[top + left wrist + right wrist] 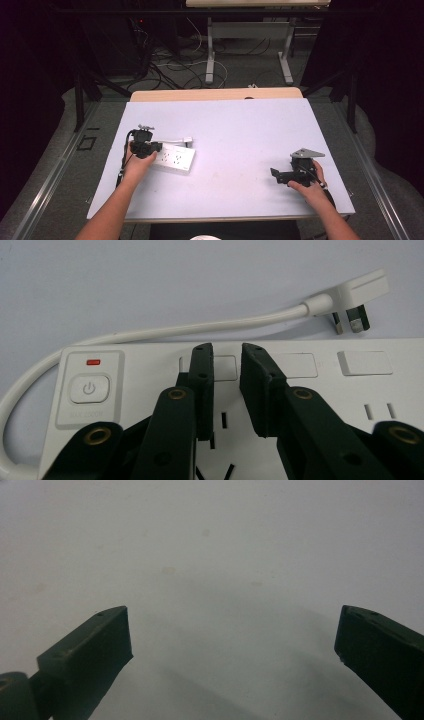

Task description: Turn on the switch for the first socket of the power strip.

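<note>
A white power strip (175, 160) lies flat on the left part of the white table (240, 125). Its cord (200, 327) curls behind it to a loose three-pin plug (357, 295) lying on the table. My left gripper (149, 148) is right over the strip's near-left end. Its jaws stand close together, open by a narrow gap with nothing between them (228, 352), over a small rocker switch. The strip's main power button (89, 389) and a red light (93, 361) sit to their left. My right gripper (276, 174) rests low at the table's right, wide open (232, 635) over bare tabletop.
The table's wooden far edge (215, 94) borders a floor strewn with cables (175, 67). The legs of another table (211, 55) stand beyond. Black curtains close in both sides. The near table edge runs just behind both of the person's forearms.
</note>
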A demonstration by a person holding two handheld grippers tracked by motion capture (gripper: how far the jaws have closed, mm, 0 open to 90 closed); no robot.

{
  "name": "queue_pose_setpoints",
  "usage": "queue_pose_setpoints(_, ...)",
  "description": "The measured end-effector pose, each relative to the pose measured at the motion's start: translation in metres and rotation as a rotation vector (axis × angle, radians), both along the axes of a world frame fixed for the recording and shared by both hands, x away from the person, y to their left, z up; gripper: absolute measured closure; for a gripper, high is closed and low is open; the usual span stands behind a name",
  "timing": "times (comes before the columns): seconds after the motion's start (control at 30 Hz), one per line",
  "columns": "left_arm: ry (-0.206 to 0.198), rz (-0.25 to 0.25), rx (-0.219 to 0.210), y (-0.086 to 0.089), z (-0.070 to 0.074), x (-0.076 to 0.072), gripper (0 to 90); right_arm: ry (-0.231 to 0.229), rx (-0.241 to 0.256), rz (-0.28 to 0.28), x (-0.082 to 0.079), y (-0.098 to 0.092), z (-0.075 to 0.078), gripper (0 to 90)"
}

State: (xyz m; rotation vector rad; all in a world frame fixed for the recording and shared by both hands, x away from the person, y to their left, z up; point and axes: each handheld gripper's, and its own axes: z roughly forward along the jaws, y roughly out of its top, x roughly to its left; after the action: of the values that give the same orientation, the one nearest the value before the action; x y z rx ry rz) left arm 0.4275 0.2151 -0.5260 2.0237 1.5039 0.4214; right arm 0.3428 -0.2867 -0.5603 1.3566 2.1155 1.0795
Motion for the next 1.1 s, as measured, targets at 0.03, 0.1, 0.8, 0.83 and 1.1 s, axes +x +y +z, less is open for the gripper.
queue_pose_setpoints(0.03, 0.000, 0.006, -0.004, 0.000, 0.000, 0.000, 77.8, 0.000, -0.001, 0.000, 0.000, 0.000, 0.000, 1.0)
queue_pose_setpoints(0.1, 0.000, 0.007, -0.009, 0.002, 0.000, 0.001, 79.1, 0.001, 0.000, -0.003, 0.000, 0.000, 0.000, 1.0)
queue_pose_setpoints(0.8, -0.005, 0.070, -0.025, 0.013, 0.002, 0.008, 89.6, 0.002, 0.001, -0.003, 0.001, 0.001, -0.001, 1.0)
queue_pose_setpoints(0.83, 0.003, 0.078, -0.029, 0.015, 0.002, 0.009, 89.7, 0.003, 0.001, -0.003, 0.001, 0.001, -0.001, 1.0)
queue_pose_setpoints(1.1, 0.003, 0.097, -0.040, 0.018, 0.000, 0.012, 89.6, 0.003, 0.002, -0.003, 0.001, 0.001, -0.001, 1.0)
